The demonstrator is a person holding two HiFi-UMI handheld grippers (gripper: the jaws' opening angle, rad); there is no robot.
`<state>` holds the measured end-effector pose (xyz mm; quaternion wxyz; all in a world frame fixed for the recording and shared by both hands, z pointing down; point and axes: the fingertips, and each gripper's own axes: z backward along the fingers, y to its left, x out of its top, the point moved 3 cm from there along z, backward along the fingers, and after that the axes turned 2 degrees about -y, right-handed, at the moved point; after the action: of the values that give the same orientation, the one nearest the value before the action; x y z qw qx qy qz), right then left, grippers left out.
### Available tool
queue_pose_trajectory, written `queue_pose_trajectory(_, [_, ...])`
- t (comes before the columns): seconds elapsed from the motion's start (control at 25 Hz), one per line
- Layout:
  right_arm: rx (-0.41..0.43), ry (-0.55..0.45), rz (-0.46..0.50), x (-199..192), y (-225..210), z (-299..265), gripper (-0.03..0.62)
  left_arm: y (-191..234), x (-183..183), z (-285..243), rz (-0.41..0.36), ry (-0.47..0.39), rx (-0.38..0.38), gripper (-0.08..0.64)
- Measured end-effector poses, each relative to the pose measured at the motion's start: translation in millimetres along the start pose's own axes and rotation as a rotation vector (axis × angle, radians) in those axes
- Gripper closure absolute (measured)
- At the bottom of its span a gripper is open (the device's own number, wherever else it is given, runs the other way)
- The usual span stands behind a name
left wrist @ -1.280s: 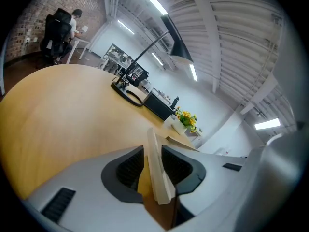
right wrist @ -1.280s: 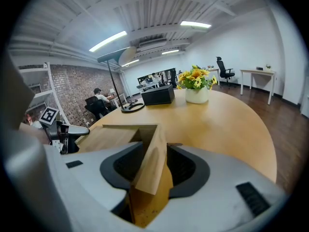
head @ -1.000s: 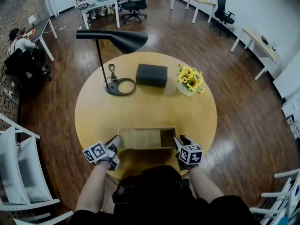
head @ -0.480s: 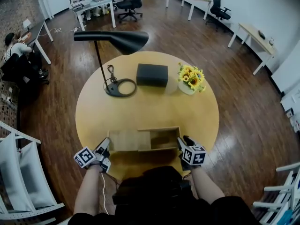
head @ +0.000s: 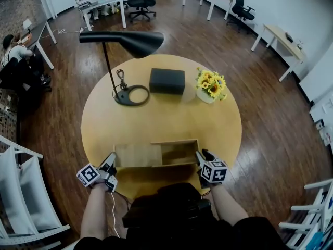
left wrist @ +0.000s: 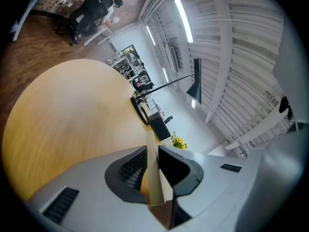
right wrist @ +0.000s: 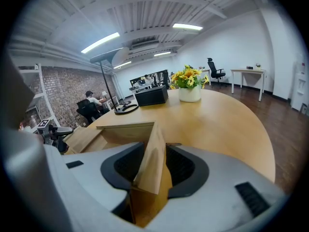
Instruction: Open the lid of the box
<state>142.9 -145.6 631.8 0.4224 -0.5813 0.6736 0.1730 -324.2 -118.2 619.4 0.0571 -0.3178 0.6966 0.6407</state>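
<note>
Left claw (head: 111,163): pinching the end of the wooden sliding lid (head: 138,155); the thin panel stands edge-on between its pads (left wrist: 133,166).
Right claw (head: 200,158): jaws closing, with the box's right end wall upright between them.
Lid: reaches from the left claw toward the right one and covers the box's left part.
Box (head: 177,153): wooden, lying between the two claws, uncovered on the right claw's side.
Beyond both claws: a desk lamp (head: 122,40), a black case (head: 167,80) and a sunflower vase (head: 209,85) across the round table (head: 161,113).
</note>
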Motion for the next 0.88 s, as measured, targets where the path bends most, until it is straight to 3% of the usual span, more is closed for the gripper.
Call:
queue_pose_trajectory(0.2, [0.004,-0.001,-0.005,1,1,-1,0.445,-4,0,1,-0.004,-0.011,-0.052,0.495])
queue_pose_trajectory(0.32, [0.003,0.0,-0.01,0,0,0,0.445,4,4,9,-0.008,-0.034,-0.006,0.495])
queue_pose_trajectory(0.56, [0.0,-0.002,-0.017,-1,-3,-3,0.445,3,8,10,-0.025,-0.036,-0.023,0.495])
queue_pose_trajectory(0.64, [0.001,0.0,-0.018,0,-2,-2,0.445,8,8,16,-0.039,-0.033,0.027,0.494])
queue_pose_trajectory(0.8, [0.0,-0.002,-0.025,-2,-3,-2,0.445,-3,15,13,0.016,-0.096,-0.1,0.496])
queue_pose_trajectory(0.88, [0.0,-0.004,-0.025,-2,-3,-3,0.445,-3,15,13,0.008,-0.087,-0.098,0.499])
